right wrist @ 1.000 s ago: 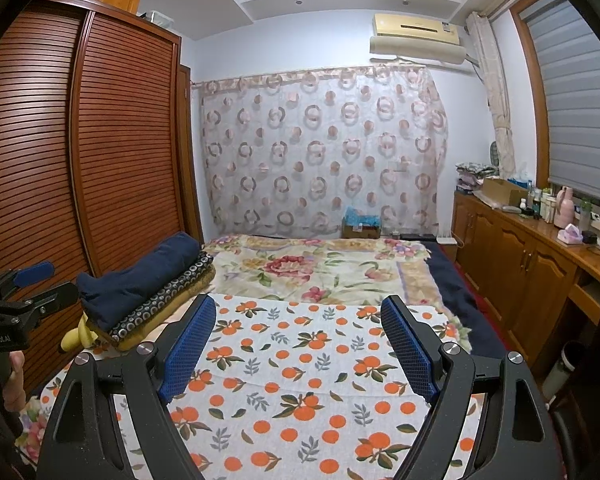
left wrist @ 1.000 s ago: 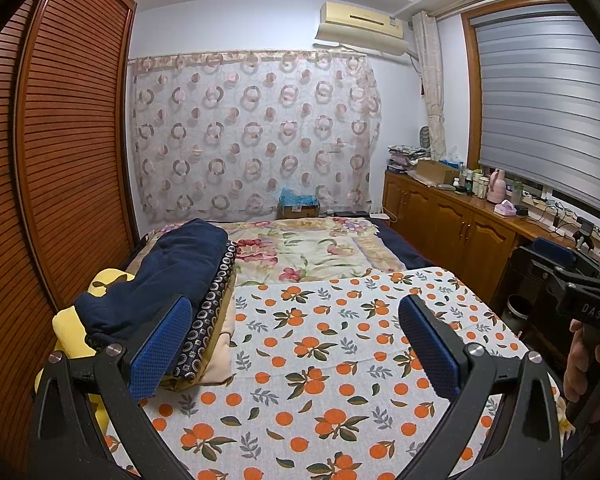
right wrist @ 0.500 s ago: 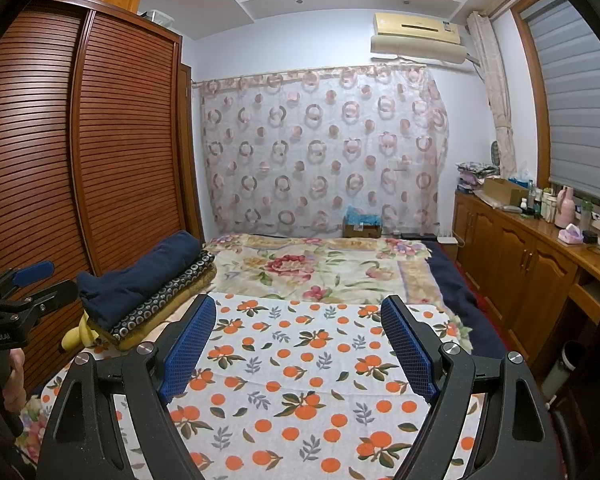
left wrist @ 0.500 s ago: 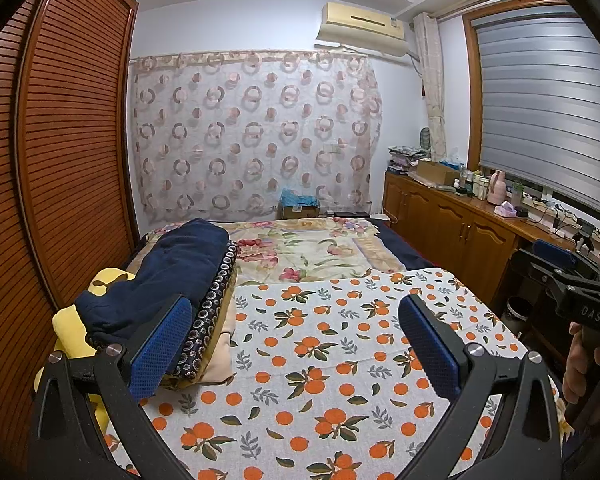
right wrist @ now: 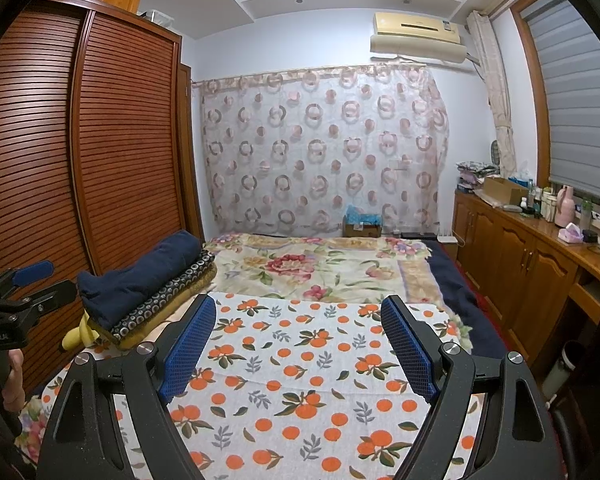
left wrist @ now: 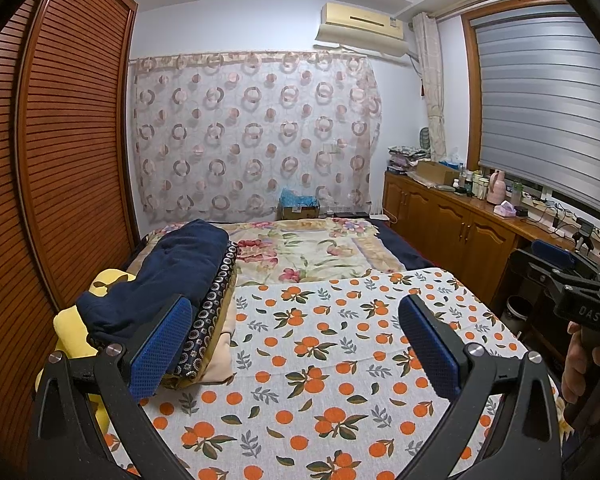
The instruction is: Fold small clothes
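Both grippers are being held above the near end of the bed, level and pointing forward. The left gripper [left wrist: 296,334] is being kept spread wide, with nothing between its blue pads [left wrist: 162,346], and the right gripper [right wrist: 298,346] is likewise being kept wide apart and empty. This posture is judged to be a waiting one, because no cloth is being reached for.

The task's things are being kept in a pile of folded clothes [left wrist: 168,280] on the left side of the bed, near the slatted wardrobe [left wrist: 60,160]. A navy garment [right wrist: 148,272] is lying on top, a dark patterned piece [left wrist: 212,320] is lying under it, and a beige layer [left wrist: 220,364] is showing at the bottom; a yellow item [left wrist: 72,328] is lying beside the pile. The orange-print cloth [left wrist: 320,360] is being kept spread flat in the middle, probably as a working surface, and no loose garment is being seen on it.

This scene is fitting two stages: the pile may be waiting to be taken apart and folded, or it may be the finished result. It cannot be decided from these views.

Compared with the earlier frames, nothing is being changed: the grippers are staying at the same width and place, and the pile is staying as it was.
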Motion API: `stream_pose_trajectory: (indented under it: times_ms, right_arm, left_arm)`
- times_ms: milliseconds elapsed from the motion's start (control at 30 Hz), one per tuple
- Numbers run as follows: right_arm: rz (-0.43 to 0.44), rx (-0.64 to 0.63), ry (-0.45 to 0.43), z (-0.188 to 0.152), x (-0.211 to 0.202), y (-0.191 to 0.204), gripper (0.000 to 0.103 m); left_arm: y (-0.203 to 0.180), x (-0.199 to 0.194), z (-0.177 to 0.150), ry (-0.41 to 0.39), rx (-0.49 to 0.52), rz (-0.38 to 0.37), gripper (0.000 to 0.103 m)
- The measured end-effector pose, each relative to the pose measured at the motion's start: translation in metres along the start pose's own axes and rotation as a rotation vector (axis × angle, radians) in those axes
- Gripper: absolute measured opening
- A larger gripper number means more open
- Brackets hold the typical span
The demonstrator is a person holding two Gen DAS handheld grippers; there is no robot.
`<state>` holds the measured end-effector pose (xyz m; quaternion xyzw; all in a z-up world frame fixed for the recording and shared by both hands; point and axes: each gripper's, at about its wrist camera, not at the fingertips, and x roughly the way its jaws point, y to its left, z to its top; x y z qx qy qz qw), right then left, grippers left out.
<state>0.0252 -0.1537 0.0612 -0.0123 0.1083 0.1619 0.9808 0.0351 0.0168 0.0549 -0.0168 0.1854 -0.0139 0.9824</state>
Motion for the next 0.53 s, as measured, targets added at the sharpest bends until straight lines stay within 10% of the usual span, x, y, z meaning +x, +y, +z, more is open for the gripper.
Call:
stream_pose_trajectory:
  times_ms: [533]
  right_arm:
    - [-0.001,-0.001,-0.001,-0.0004,0.0001,-0.0008,0.086]
  left_arm:
    - [-0.0005,-0.0005,-0.0004,0.000,0.001,0.000,0.103]
